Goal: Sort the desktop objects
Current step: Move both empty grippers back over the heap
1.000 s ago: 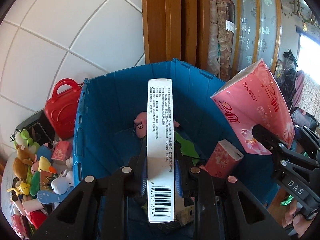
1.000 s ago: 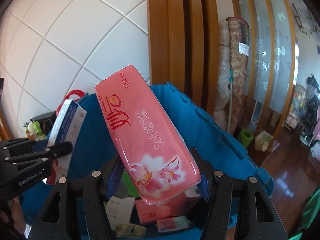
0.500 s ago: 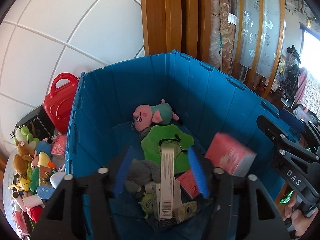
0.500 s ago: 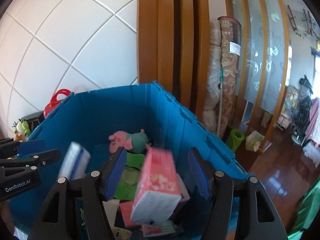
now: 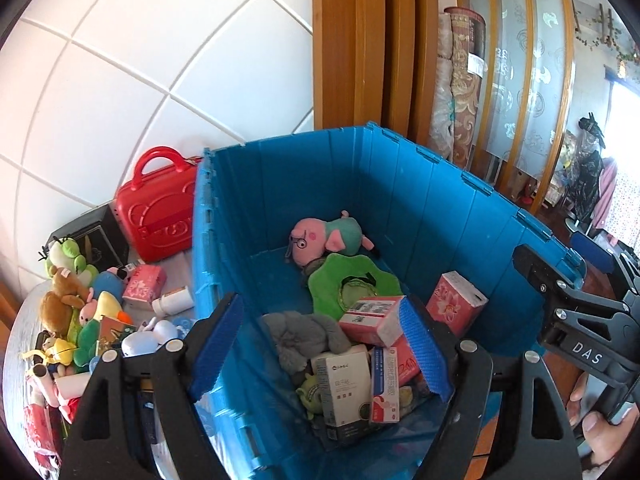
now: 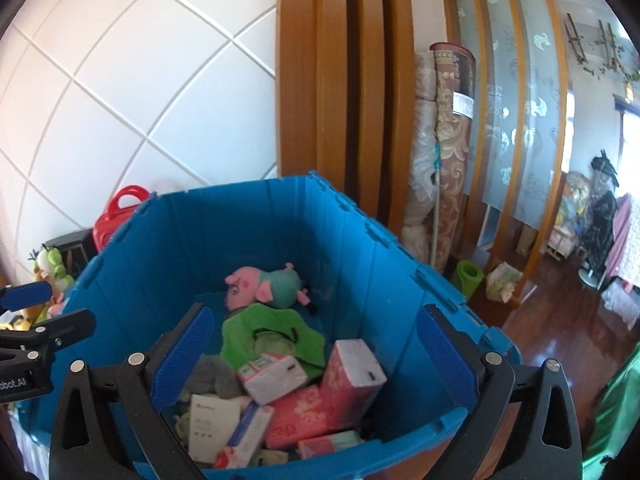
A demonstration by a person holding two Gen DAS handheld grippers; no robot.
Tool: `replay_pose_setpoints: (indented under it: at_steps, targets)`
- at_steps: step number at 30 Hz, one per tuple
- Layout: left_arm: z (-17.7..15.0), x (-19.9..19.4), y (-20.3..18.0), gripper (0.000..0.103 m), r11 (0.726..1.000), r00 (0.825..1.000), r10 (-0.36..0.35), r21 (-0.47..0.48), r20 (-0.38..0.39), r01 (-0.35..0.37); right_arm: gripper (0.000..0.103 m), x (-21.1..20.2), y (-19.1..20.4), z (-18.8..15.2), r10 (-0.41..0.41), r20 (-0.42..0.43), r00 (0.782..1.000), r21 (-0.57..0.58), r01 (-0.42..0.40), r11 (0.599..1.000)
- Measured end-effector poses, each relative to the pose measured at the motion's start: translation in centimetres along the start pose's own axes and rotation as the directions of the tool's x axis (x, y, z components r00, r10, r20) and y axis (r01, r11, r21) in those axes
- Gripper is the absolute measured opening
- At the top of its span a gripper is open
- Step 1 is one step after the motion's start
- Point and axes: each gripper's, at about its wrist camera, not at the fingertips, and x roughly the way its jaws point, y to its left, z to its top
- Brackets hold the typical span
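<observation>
White tiled wall [image 5: 120, 80] behind; my left gripper [image 5: 320, 344] and right gripper [image 6: 316, 352] both hang spread wide, holding nothing, above the blue bin [image 5: 440, 200] of boxes and plush.

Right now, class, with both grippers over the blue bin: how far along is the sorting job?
Done: the blue bin already holds a pig toy, a green toy, a grey toy and several boxes, including a pink tissue pack.

In hand: nothing; the left gripper and right gripper are both open and empty.

Left: the toys and a small bottle beside the bin, near the red case.
</observation>
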Motion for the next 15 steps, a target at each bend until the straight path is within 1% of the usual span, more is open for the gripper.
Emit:
replay_pose_setpoints:
  at_steps: [5, 9, 12, 15]
  targets:
    - [-1.2, -2.5, 2.7, 0.08, 0.999, 0.998, 0.043, -0.031, 0.039, -0.042, 0.103, -2.3, 3.2, -0.1, 0.037, 0.031, 0.999, -0.034, -0.036, 0.999]
    - [-2.7, -4.9, 5.7, 0.08, 0.994, 0.991, 0.103, -0.057, 0.085, -0.098, 0.103, -4.1, 6.7, -0.3, 0.09, 0.048, 0.995, -0.067, -0.087, 0.994]
    - [-4.1, -6.5, 9.0, 0.081, 0.985, 0.985, 0.143, -0.107, 0.101, -0.132, 0.103, -4.9, 10.3, -0.8, 0.147, 0.046, 0.988, -0.113, -0.141, 0.984]
    - [-5.4, -7.7, 12.5, 0.081, 0.972, 0.976, 0.198, -0.15, 0.093, -0.183, 0.103, -5.1, 14.1, -1.2, 0.203, 0.028, 0.979, -0.161, -0.196, 0.967]
